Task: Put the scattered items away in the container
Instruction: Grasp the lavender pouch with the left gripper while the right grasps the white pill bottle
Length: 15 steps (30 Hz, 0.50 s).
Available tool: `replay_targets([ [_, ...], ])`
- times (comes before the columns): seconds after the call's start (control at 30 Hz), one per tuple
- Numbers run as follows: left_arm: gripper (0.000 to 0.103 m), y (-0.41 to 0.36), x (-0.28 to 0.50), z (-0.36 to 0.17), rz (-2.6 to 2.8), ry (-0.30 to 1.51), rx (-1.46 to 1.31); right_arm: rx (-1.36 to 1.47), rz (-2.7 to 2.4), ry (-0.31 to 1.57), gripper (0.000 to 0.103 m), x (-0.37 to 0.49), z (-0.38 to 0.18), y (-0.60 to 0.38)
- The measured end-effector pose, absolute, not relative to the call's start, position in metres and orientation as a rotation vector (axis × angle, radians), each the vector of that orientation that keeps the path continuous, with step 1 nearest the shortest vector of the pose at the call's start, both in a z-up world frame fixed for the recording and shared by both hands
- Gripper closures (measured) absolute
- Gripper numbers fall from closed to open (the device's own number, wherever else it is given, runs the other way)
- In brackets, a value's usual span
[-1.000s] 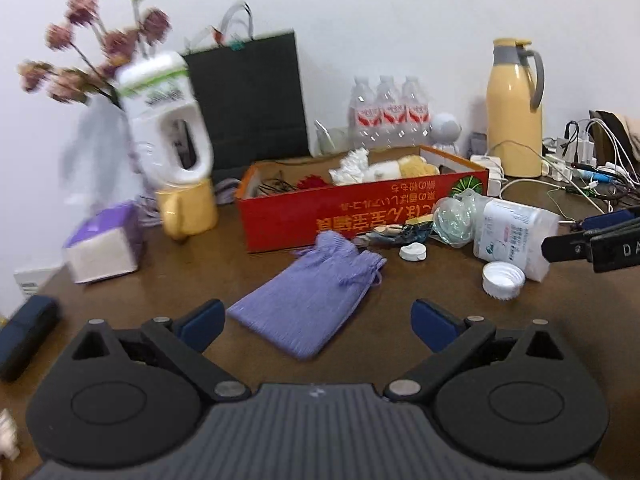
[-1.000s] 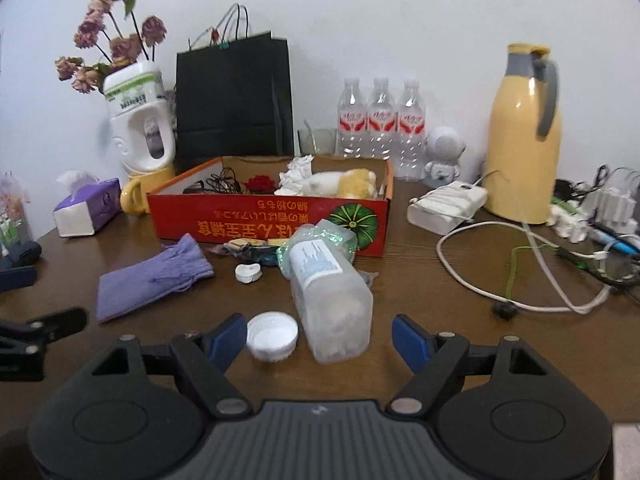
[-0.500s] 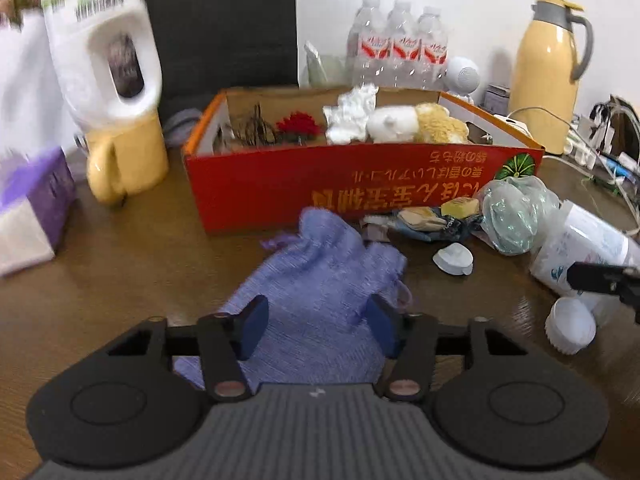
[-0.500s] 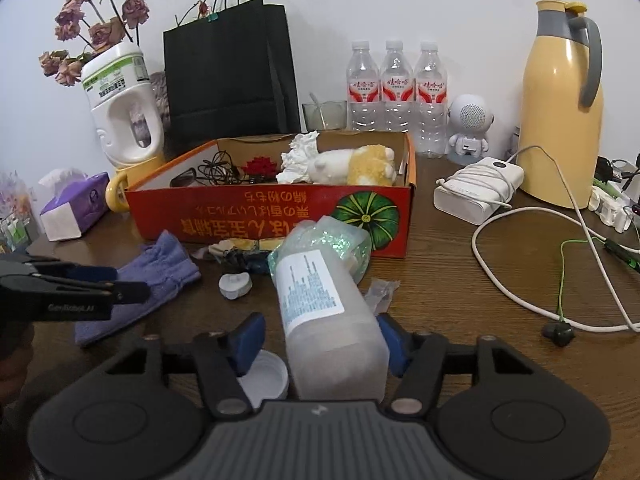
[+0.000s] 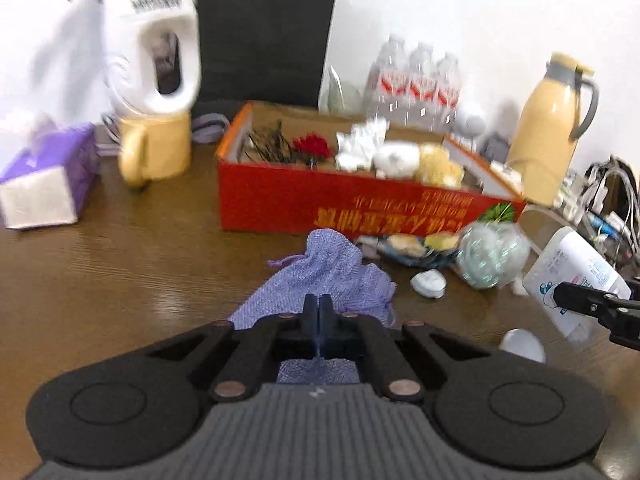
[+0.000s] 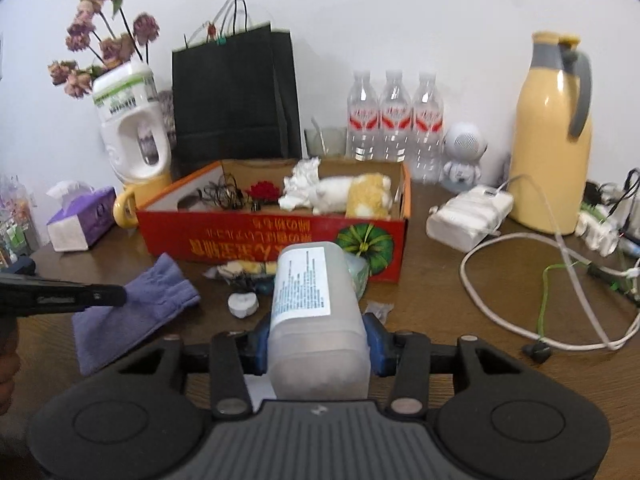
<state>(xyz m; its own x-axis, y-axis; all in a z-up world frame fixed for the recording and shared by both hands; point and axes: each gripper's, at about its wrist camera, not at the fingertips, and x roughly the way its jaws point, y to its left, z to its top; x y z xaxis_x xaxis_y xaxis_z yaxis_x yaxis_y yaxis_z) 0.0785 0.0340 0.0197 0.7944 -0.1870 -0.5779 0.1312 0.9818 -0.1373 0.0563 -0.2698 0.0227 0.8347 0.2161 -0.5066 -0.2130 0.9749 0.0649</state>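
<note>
My left gripper (image 5: 318, 312) is shut on the purple cloth pouch (image 5: 328, 276), which lies on the table in front of the red cardboard box (image 5: 360, 204). My right gripper (image 6: 316, 338) is shut on the white plastic jar (image 6: 312, 308), its blue pads pressed on both sides. The jar also shows in the left wrist view (image 5: 576, 276), with its white lid (image 5: 522, 346) beside it. The pouch (image 6: 136, 312) and the box (image 6: 272, 236) show in the right wrist view. A small white heart-shaped piece (image 6: 243, 304) and snack packets (image 6: 248, 270) lie before the box.
The box holds a plush toy (image 6: 352, 196), tissue, a red flower and wires. Behind stand a black bag (image 6: 236, 96), water bottles (image 6: 394, 116), a yellow thermos (image 6: 552, 132), a white jug with flowers (image 6: 132, 128), a tissue box (image 6: 80, 224). Cables (image 6: 540, 280) lie at the right.
My left gripper has shut on the purple pouch after coming down over it. My right gripper has moved forward and shut on the white jar.
</note>
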Motion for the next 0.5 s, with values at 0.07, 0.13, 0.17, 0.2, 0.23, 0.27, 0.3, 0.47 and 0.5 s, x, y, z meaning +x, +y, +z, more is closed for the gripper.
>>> replay_targets([
  [0.07,0.102,0.033,0.056,0.03,-0.16,0.592,-0.098,0.02,0.229,0.51,0.059,0.042,0.032,-0.271],
  [0.13,0.102,0.031,0.033,0.037,-0.147,0.544,-0.069,0.045,0.243,0.49,0.059,0.027,0.036,-0.268],
  [0.17,0.102,0.029,0.024,0.039,-0.139,0.524,-0.048,0.054,0.257,0.48,0.059,0.018,0.037,-0.266],
  [0.2,0.101,0.028,0.018,0.04,-0.147,0.509,-0.026,0.061,0.267,0.473,0.059,0.01,0.037,-0.263],
  [0.23,0.098,0.027,0.015,0.038,-0.168,0.496,-0.005,0.068,0.277,0.469,0.059,0.003,0.036,-0.261],
  [0.27,0.093,0.026,0.015,0.035,-0.184,0.491,0.014,0.078,0.288,0.469,0.059,-0.004,0.035,-0.259],
  [0.3,0.081,0.025,0.018,0.031,-0.184,0.494,0.034,0.088,0.299,0.473,0.059,-0.008,0.033,-0.257],
  [0.47,0.089,0.027,0.033,0.019,-0.136,0.532,0.022,0.086,0.332,0.488,0.059,-0.022,0.03,-0.249],
  [0.5,0.05,0.028,0.033,0.018,-0.145,0.535,0.012,0.081,0.334,0.481,0.059,-0.025,0.031,-0.249],
])
